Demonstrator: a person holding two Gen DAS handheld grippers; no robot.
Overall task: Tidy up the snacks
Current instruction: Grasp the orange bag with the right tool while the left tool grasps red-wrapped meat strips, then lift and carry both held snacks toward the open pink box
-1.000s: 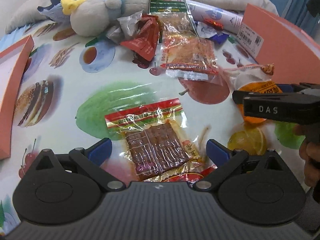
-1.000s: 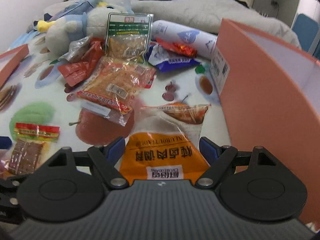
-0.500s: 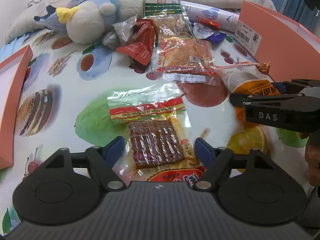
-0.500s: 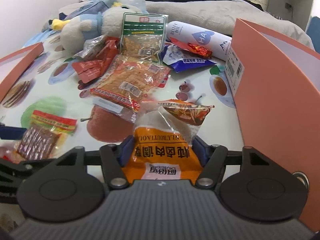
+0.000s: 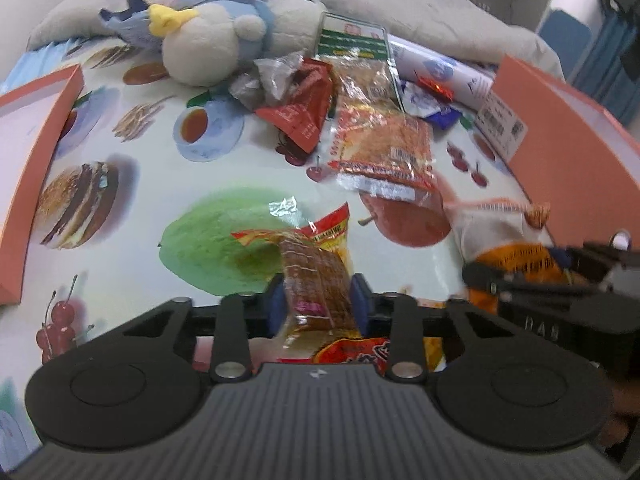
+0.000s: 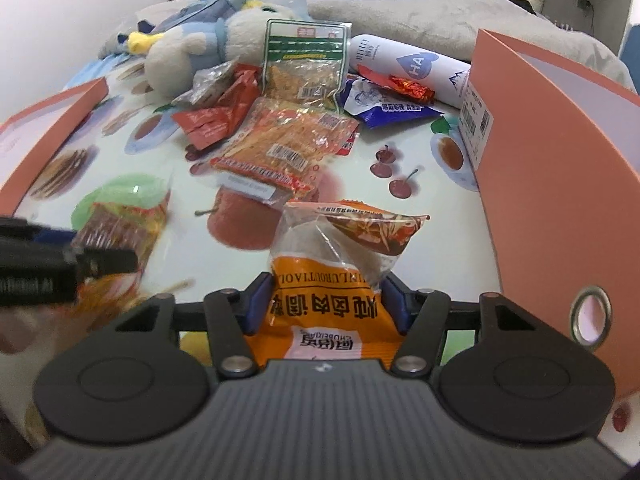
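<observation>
Pick step, both sides. Left gripper (image 5: 316, 300) just closed on brown snack pack (image 5: 316, 276), buckled between jaws over tablecloth (image 5: 140, 208). Right gripper (image 6: 326, 304) clamped orange packet (image 6: 326, 300). Next, likely: lift, carry to orange box (image 6: 560, 184).

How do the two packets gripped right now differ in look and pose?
The brown-slab packet is clear with a red-yellow header; the orange packet is opaque with printed characters. The brown-slab packet is squeezed narrow and tilted in the left gripper; the orange packet stays wide in the right gripper. Both are pinched at one end.
</observation>
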